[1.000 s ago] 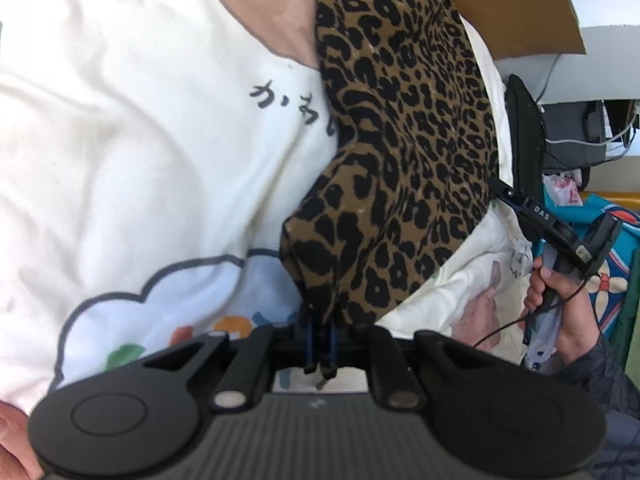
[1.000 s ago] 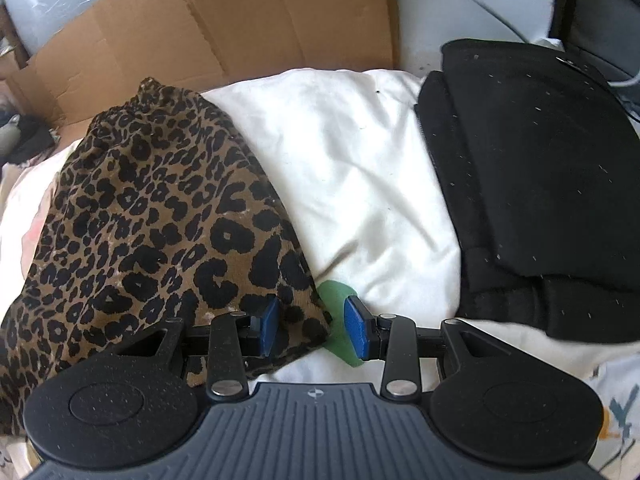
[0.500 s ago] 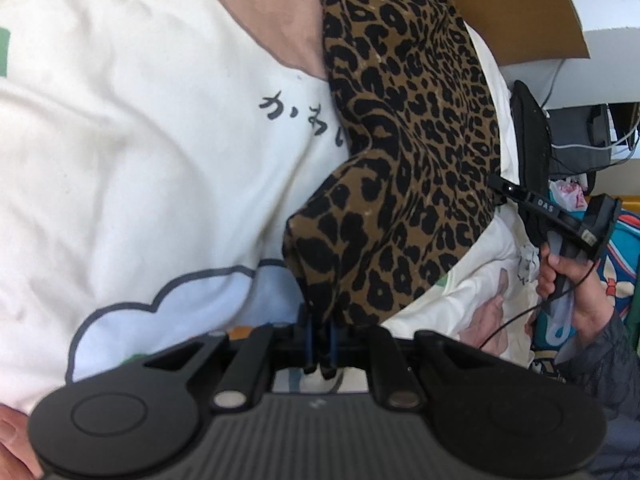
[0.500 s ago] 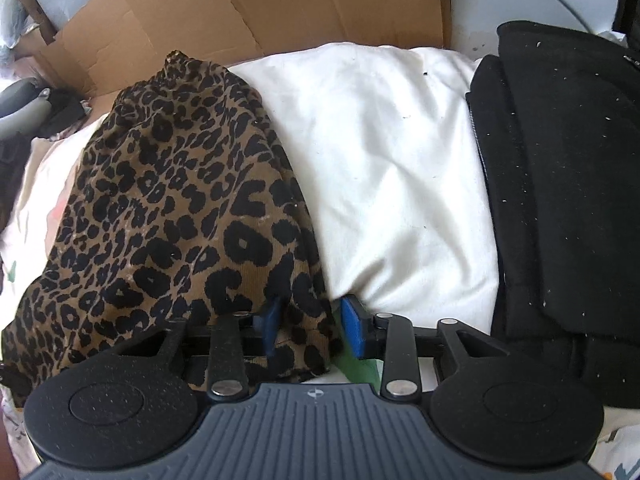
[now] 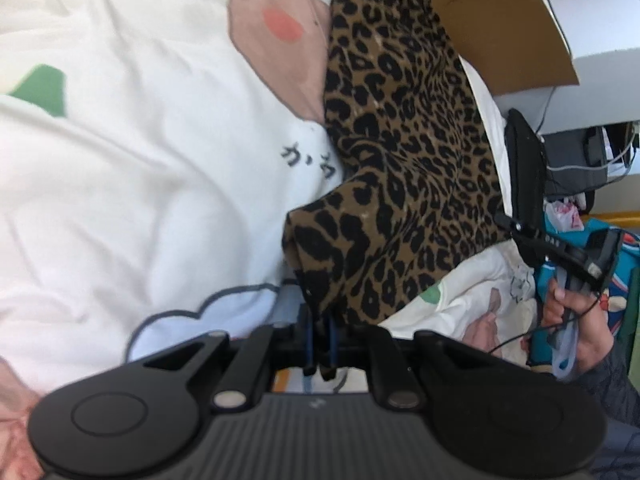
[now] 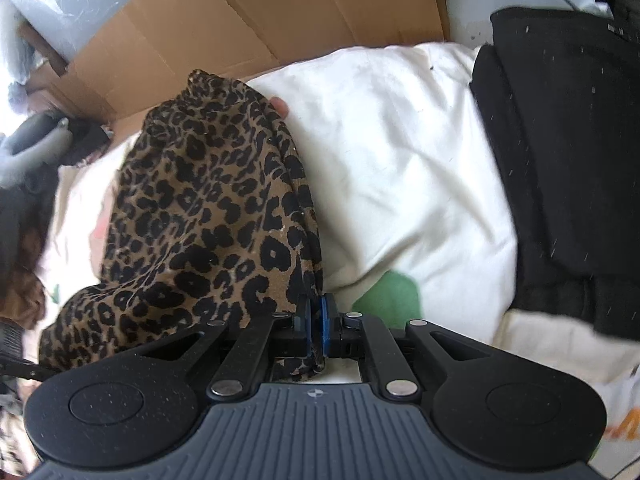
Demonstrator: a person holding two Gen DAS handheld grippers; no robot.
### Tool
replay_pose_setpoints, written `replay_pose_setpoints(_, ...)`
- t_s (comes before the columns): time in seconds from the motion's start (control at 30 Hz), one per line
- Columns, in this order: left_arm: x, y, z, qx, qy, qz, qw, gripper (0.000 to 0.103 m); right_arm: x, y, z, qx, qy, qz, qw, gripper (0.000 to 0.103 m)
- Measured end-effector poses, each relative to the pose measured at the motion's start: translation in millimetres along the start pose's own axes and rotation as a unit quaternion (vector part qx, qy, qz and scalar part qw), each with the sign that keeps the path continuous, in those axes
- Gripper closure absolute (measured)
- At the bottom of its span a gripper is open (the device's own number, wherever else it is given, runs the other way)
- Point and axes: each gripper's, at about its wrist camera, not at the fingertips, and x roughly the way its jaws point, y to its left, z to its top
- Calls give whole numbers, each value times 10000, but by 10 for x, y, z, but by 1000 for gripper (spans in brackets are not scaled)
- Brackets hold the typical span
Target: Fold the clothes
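Note:
A leopard-print garment (image 5: 400, 160) lies stretched over the white cartoon-print bedding (image 5: 140, 160). My left gripper (image 5: 320, 332) is shut on its near corner, and the cloth rises from the blue pads in a fold. In the right wrist view the same leopard-print garment (image 6: 200, 208) bunches to the left. My right gripper (image 6: 316, 320) has its jaws closing onto the garment's right edge, with the blue pads pressing the fabric between them. The person's hand (image 5: 576, 312) holding that right gripper shows at the far right of the left wrist view.
A folded black garment (image 6: 560, 140) lies on the white bedding (image 6: 400, 160) to the right. Brown cardboard (image 6: 240, 20) stands behind the bedding, and cardboard (image 5: 500, 40) also sits top right in the left wrist view. Cables and clutter (image 5: 580, 160) fill the right side.
The right gripper's jaws went from open around the leopard fabric's edge to shut on it. The left gripper rose a little, lifting its corner of the garment.

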Motion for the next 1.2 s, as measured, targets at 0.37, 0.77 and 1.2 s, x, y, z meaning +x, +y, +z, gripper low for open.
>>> replay_pose_setpoints(0.37, -336, 101, -45, -48, -80, 281, 9996, 95, -64, 18, -213, 235, 359, 415, 9982, 101)
replay_pose_setpoints(0.77, -102, 196, -40, -394, -72, 468, 9981, 95, 66, -126, -266, 143, 492, 352, 9981, 100)
replay_pose_setpoints(1.2, -1, 275, -73, -560, -44, 491, 9972, 95, 296, -358, -340, 804, 662, 850, 9909, 77)
